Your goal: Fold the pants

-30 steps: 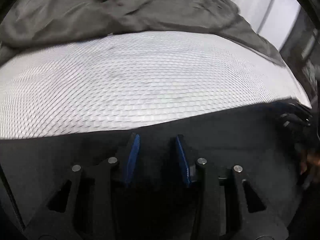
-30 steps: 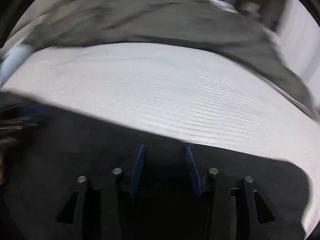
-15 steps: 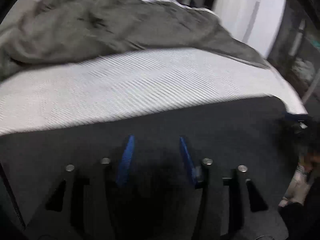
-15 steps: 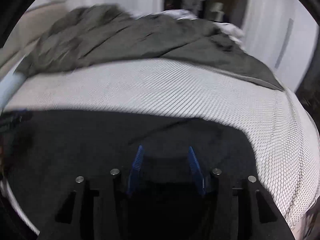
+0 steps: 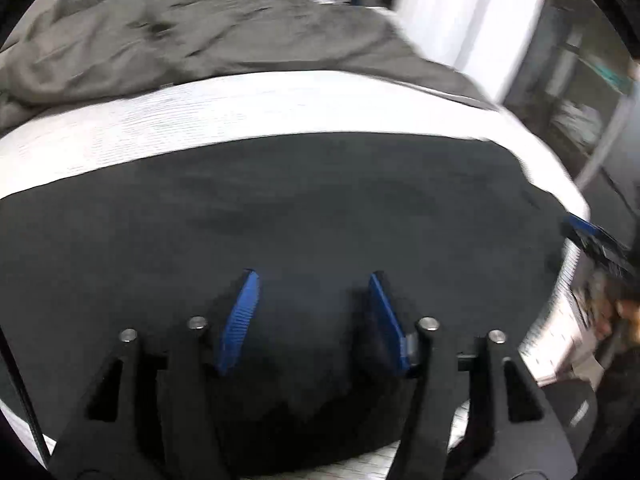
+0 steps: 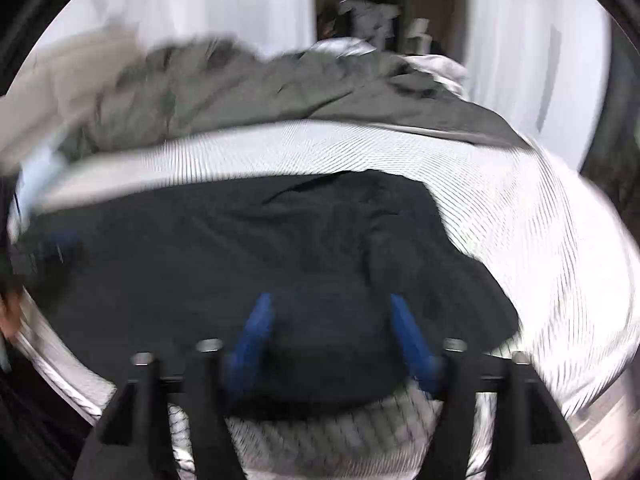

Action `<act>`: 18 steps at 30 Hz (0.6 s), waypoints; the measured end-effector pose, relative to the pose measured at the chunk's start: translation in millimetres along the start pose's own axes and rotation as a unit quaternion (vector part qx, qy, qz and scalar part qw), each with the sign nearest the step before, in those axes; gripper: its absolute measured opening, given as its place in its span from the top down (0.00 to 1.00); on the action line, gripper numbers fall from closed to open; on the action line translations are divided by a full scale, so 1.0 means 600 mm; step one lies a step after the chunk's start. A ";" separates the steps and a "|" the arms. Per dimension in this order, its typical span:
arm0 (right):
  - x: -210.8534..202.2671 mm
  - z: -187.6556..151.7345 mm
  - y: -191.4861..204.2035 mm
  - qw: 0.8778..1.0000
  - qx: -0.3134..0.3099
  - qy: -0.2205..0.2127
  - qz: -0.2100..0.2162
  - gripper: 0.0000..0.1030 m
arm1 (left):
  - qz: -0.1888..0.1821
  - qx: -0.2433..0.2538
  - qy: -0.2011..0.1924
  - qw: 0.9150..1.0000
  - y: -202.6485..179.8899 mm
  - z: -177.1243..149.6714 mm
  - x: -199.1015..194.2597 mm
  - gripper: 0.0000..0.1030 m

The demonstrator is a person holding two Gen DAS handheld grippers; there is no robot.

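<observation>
Black pants (image 5: 304, 208) lie spread flat on a white patterned mattress (image 5: 248, 108). In the right wrist view the pants (image 6: 248, 248) show a creased edge at the upper right. My left gripper (image 5: 314, 280) is open just above the near part of the fabric, holding nothing. My right gripper (image 6: 332, 304) is open above the near edge of the pants, holding nothing. The right gripper also shows at the right edge of the left wrist view (image 5: 592, 236). Both views are motion-blurred.
A rumpled grey blanket (image 5: 200, 36) lies across the far side of the bed, also in the right wrist view (image 6: 248, 88). White curtains (image 6: 208, 0) and a dark doorway (image 6: 388, 4) stand behind. Shelving (image 5: 584, 92) is at the right. The mattress edge (image 6: 320, 440) is right below me.
Both grippers have opened wider and pulled back and up from the pants. More of the pants and the room beyond is in view. The pants stay flat on the bed.
</observation>
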State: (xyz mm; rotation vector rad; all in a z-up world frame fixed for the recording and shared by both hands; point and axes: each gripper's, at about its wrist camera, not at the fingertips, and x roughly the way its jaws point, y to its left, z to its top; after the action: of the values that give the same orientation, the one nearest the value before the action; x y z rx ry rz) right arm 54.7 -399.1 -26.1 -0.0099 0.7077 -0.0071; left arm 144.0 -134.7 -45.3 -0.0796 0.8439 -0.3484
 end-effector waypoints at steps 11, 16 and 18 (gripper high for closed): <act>0.008 -0.075 -0.204 0.952 0.284 -0.018 0.114 0.24 | -0.020 -0.003 0.000 1.000 -0.014 -0.029 0.002 0.31; 0.070 -0.042 -0.223 0.922 0.343 -0.021 0.180 0.20 | 0.014 -0.035 -0.012 0.999 0.088 -0.003 0.000 0.32; 0.085 -0.016 -0.220 0.923 0.344 -0.028 0.173 0.39 | 0.012 -0.060 -0.018 0.998 0.133 -0.001 0.007 0.32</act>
State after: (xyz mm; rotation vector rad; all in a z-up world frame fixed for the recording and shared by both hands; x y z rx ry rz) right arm 86.8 -531.7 -65.3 0.7879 0.6114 0.0831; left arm 167.7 -60.7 -64.8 -0.1872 0.8284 -0.2715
